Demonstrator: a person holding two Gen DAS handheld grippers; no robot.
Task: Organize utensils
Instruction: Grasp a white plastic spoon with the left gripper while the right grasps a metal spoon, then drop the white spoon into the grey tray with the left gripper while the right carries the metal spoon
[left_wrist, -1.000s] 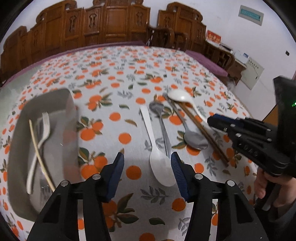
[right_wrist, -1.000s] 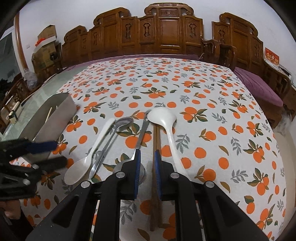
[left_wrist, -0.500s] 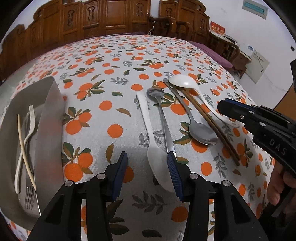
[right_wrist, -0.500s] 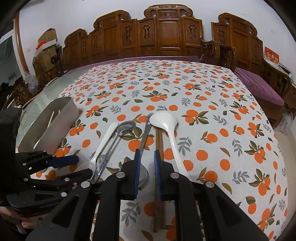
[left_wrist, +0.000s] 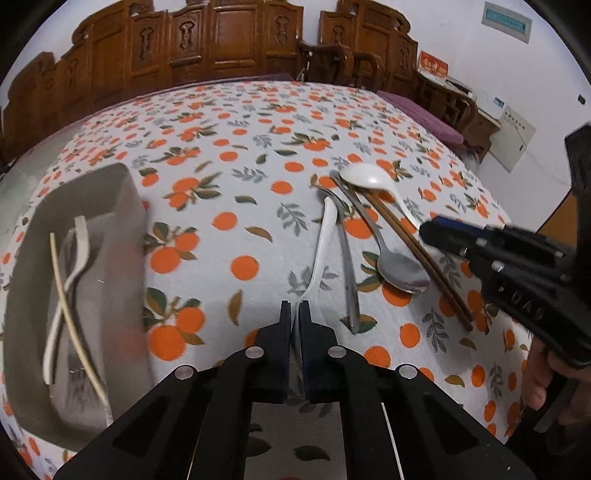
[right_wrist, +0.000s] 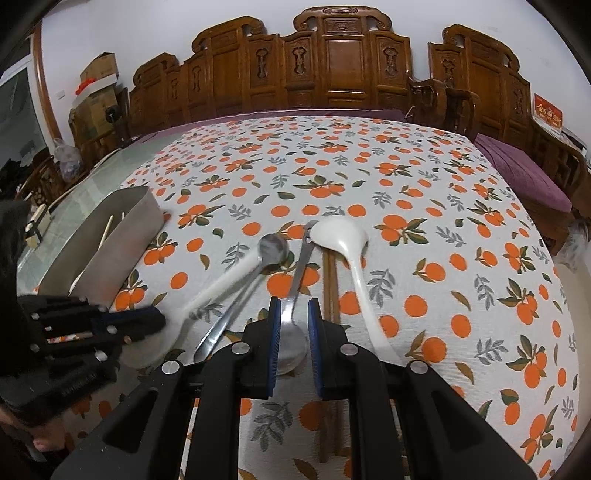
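My left gripper (left_wrist: 294, 314) is shut on the bowl end of a long white plastic spoon (left_wrist: 320, 251), whose handle points away and looks lifted off the cloth. It also shows blurred in the right wrist view (right_wrist: 221, 284). My right gripper (right_wrist: 291, 325) is narrowly open, its fingers either side of a metal spoon (right_wrist: 295, 295) that lies on the cloth. Another metal spoon (left_wrist: 400, 273), a slim metal utensil (left_wrist: 349, 273), brown chopsticks (left_wrist: 417, 251) and a white ladle spoon (left_wrist: 369, 177) lie beside it.
A grey metal tray (left_wrist: 122, 206) at the left holds a white fork (left_wrist: 79, 254), a pale chopstick (left_wrist: 70, 314) and a metal fork. The table carries an orange-print cloth (left_wrist: 229, 155). Carved wooden chairs (right_wrist: 332, 62) stand behind the table.
My left gripper has closed from wide open onto the white spoon's bowl, and the spoon has swung and lifted. My right gripper stays over the metal spoon, its fingers slightly wider.
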